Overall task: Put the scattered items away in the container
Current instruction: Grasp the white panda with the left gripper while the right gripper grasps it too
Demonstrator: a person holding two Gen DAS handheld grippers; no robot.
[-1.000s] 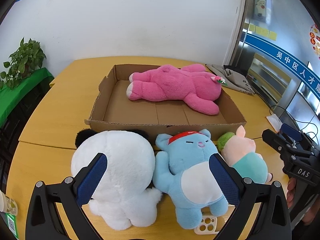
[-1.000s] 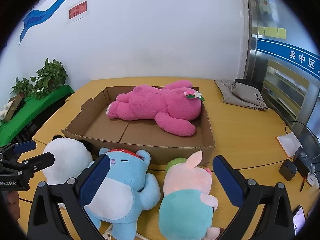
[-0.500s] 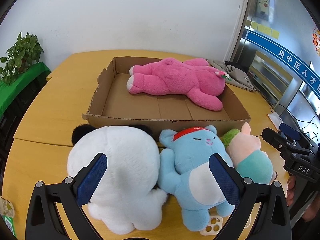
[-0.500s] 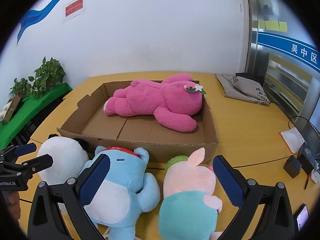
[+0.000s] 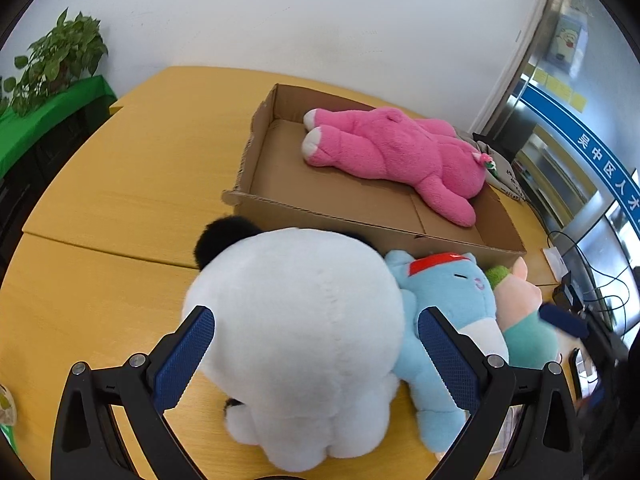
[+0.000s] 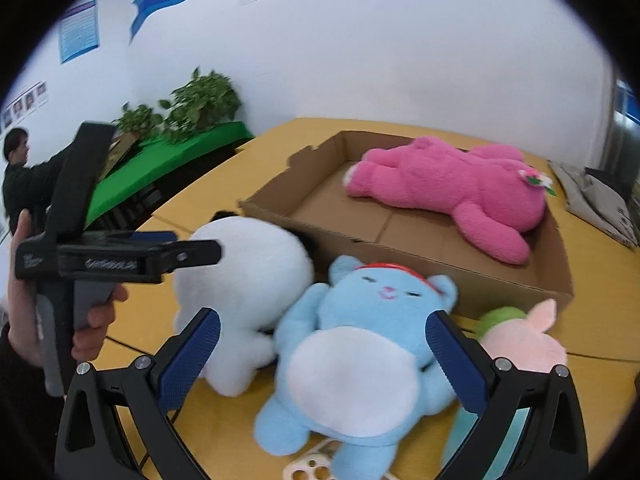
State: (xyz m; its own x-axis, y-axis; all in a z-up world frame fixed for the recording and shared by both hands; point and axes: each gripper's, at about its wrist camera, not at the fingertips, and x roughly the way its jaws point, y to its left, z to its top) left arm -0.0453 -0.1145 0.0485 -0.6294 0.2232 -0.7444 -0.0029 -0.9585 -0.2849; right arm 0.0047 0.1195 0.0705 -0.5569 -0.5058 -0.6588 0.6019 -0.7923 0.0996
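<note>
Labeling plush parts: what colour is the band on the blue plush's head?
Red. The band on the blue plush shows best in the left wrist view.

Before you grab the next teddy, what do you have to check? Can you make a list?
1. Left tongs wide open around the white plush: ok.
2. Right tongs open over the blue plush: ok.
3. Free space in the cardboard box beside the pink plush: ok.
4. Pads already touching either toy: cannot tell.
5. Blue plush free of its neighbours: not ok, it lies pressed against the white plush and the pink-and-green plush.
</note>
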